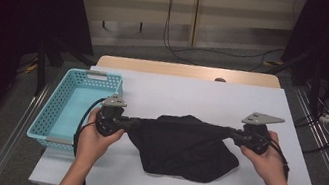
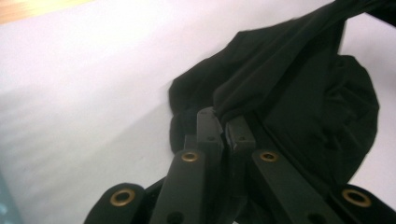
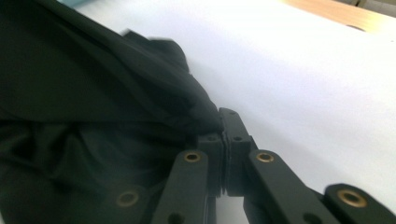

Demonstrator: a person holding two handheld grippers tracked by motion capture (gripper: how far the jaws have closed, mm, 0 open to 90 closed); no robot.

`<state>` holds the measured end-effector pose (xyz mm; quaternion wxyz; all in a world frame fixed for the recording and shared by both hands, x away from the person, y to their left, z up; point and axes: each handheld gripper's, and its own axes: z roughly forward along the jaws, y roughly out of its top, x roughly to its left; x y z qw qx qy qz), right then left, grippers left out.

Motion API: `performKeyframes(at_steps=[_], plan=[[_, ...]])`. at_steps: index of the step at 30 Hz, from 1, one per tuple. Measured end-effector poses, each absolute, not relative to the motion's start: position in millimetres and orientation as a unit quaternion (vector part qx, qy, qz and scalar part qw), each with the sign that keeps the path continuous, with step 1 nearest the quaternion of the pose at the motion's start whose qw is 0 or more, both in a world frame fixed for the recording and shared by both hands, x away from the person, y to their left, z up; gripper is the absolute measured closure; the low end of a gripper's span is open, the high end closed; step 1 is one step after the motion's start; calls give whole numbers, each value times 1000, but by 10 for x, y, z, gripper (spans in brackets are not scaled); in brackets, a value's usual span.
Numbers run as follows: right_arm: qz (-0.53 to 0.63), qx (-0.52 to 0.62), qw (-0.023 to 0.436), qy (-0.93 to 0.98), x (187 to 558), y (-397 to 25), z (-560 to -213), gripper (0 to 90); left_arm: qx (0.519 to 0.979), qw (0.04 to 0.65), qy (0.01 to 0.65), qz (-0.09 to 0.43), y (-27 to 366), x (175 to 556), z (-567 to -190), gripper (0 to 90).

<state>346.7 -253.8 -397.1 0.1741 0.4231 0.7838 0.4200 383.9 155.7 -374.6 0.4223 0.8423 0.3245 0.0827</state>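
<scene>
One broad white counter [image 1: 192, 97] carries everything here, with a strip of bare wood showing along its far edge. On its left end sits a light blue perforated basket [image 1: 50, 111], long side running away from the person.

Next in size is the black cloth [image 1: 183, 149], lying near the front middle of the counter. Its top edge is pulled out into a taut, nearly straight line between the two tools, while the rest sags below in a loose rounded heap resting on the counter. Whether the stretched edge is lifted clear of the surface is hard to judge from above; it seems just raised.

The left hand-held gripper [image 1: 123, 122] sits just beside the basket's near right corner, held in the person's left hand [image 1: 96, 139]. In the left gripper view its jaws are pressed together on a bunched corner of the cloth [image 2: 299, 107].

The right hand-held gripper [image 1: 237, 135], held in the right hand [image 1: 267, 163], pinches the opposite corner; the right gripper view shows its jaws closed flat against each other with the cloth [image 3: 93, 107] gathered at their tips.
</scene>
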Motion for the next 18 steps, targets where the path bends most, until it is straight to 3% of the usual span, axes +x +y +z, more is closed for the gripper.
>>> performKeyframes(at_steps=[3,10,18], plan=[[422,428,178,779,3475,-2526,-4015,846,843,414,332,90,1548,3872,-3765,869],[447,460,174,747,3705,-2356,-4162,561,829,410,367,105,1798,3889,-3703,868],[429,459,190,755,3909,-2260,-4285,496,831,406,364,110,1799,3868,-3708,866]])
